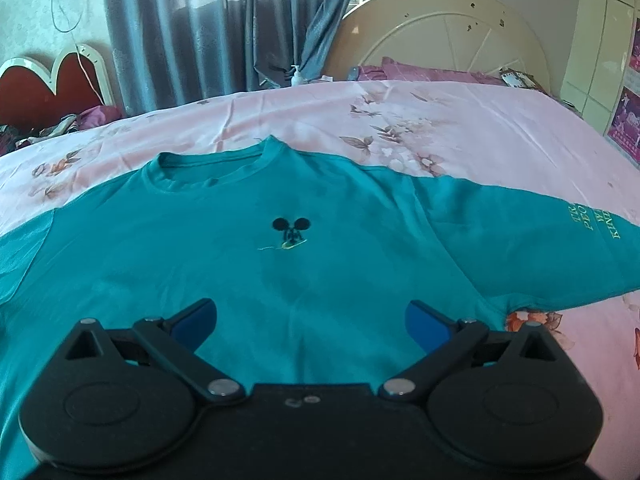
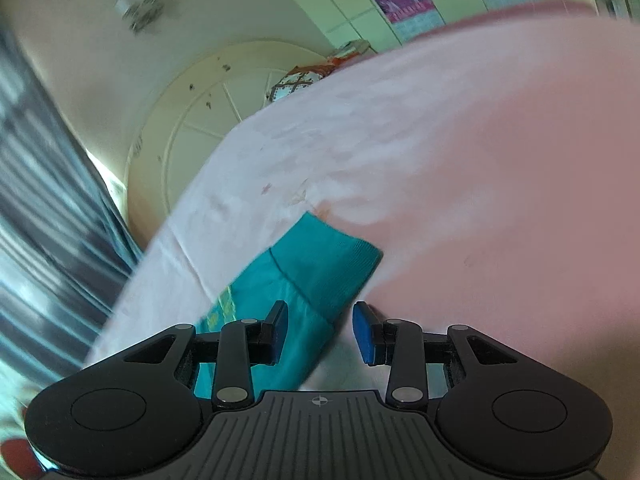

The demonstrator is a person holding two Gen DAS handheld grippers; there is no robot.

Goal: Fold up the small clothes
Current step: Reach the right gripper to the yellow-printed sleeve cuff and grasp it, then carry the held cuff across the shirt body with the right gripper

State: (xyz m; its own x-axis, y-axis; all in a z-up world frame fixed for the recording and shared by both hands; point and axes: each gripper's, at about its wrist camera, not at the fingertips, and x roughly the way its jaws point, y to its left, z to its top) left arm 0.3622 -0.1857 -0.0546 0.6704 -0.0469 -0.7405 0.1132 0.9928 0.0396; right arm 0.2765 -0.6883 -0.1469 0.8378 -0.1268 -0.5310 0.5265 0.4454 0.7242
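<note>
The left gripper (image 1: 311, 326) is gaping wide and empty over the teal T-shirt (image 1: 248, 264), collar pointing to twelve o'clock across the pink floral bedspread (image 1: 460, 128). The right gripper (image 2: 320, 330), partly open, is straddling only the ribbed sleeve cuff (image 2: 328, 264), gripping nothing.

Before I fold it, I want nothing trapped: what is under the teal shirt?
The teal shirt lies spread flat on the pink floral bedsheet, which shows all around it. No lump shows through the cloth, but whatever lies directly beneath it is covered.
</note>
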